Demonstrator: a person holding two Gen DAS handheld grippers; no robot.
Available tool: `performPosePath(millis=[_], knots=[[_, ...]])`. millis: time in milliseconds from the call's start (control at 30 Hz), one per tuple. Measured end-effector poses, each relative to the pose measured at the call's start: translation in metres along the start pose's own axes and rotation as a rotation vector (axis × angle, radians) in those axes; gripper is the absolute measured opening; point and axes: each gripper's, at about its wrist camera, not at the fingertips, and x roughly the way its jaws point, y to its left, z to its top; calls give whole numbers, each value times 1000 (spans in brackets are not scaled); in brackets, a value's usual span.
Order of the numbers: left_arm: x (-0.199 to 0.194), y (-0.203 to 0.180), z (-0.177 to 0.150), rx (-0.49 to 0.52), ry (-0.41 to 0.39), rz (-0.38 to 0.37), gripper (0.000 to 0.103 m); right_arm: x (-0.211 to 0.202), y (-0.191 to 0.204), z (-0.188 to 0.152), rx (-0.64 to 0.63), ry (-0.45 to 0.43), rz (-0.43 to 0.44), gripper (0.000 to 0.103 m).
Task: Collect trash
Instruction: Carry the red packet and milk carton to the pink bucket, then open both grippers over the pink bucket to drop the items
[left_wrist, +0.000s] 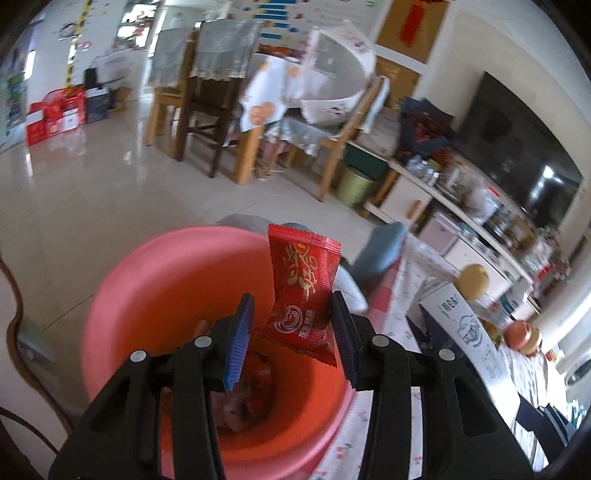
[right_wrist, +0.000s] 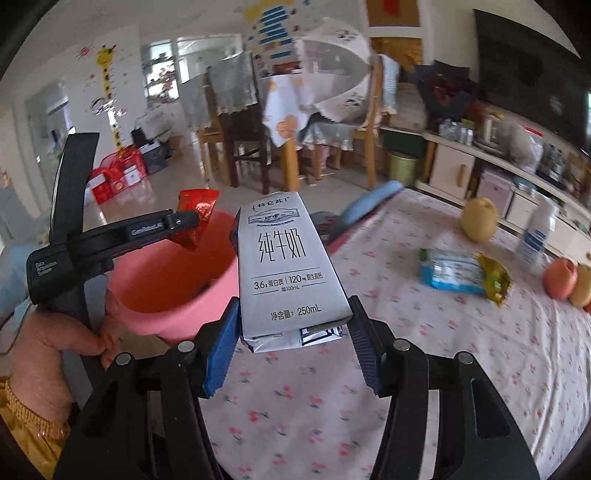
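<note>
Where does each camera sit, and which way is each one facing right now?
Left wrist: on the left hand-held gripper, looking down along its fingers at a red foil snack wrapper over a pink plastic bucket; only the gripper's black arms show.
Right wrist: on the right hand-held gripper, facing a grey-white milk carton above the floral tablecloth; the person's left hand shows.
Shared: wrapper, bucket, carton, dining chairs.

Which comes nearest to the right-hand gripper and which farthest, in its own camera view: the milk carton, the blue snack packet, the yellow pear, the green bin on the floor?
1. Milk carton: between the right gripper fingers.
2. Blue snack packet: on the table, to the right.
3. Yellow pear: farther back, near the table's far edge.
4. Green bin: on the floor beyond the table.
</note>
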Motion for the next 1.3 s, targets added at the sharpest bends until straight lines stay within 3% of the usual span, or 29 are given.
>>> performPosePath(millis=[200,500,567,767,1100,1300], knots=[[3,20,5,-41,4,74,44,29,38,16,-82,36,33,58],[7,42,9,-103,7,114,45,65,68,27,-147,83,58,58],[5,42,7,-105,-1,128,57,72,73,28,-161,92,55,58],[7,45,9,-108,-5,154,76,84,83,26,-204,111,51,58],[10,42,8,-98,4,156,81,85,80,21,-196,100,49,65],[12,40,8,-96,8,160,84,79,71,17,-166,88,25,80]])
